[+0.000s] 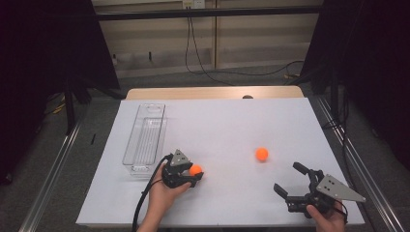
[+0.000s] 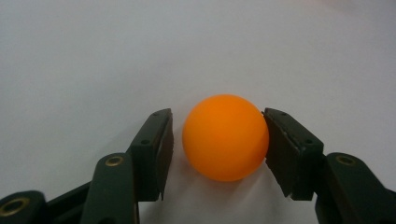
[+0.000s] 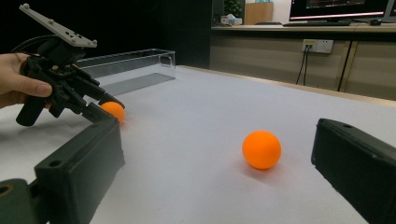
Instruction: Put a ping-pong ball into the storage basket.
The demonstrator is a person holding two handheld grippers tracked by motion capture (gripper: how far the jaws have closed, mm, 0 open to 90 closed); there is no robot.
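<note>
Fingers of the left gripper sit on either side of an orange ball, one flush against its side and the other with a thin sliver of gap showing, so it's bracketed but not pinched yet. That ball rests on the white counter, near the person's edge and just off the near end of a clear plastic tray (long, narrow, nothing in it as far as one can tell). A second orange ball sits out in the open, well apart from the first, in front of the right gripper, whose fingers are spread wide with nothing between them.

As for handling, the ball looks like a ping-pong type: light, hard-shelled, smooth, and round enough to roll or squirt out sideways if squeezed off-centre. Best bet is pads on opposite sides at its widest part, level with the middle, with gentle pressure so the thin shell doesn't dent.
</note>
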